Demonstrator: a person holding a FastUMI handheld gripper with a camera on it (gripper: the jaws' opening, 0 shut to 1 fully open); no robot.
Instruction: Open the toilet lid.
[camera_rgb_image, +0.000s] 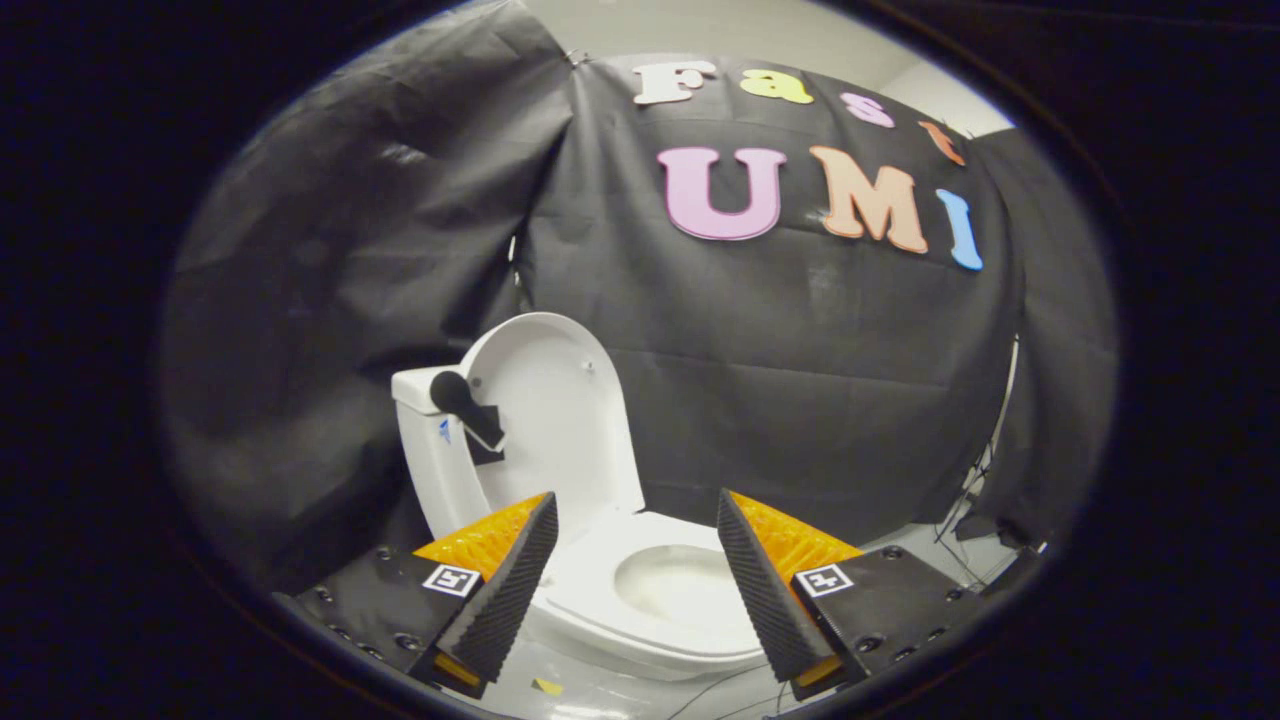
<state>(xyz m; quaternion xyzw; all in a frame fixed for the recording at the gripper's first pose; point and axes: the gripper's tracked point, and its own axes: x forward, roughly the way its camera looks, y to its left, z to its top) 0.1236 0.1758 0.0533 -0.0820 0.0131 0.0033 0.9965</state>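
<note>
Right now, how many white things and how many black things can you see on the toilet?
White: 3, the raised toilet lid, the bowl and the tank.
Black: 1, the handle on the tank.
Total: 4.
The gripper is open, holding nothing.

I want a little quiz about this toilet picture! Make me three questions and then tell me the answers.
1. True or false: the toilet lid is standing upright against the tank.
2. Are the jaws of the gripper open or shut?
3. What sits between the jaws, just beyond them? A) a bucket B) the toilet bowl C) a towel

Key
1. True: the lid is up, with the seat and bowl uncovered.
2. Open, holding nothing.
3. B
</note>
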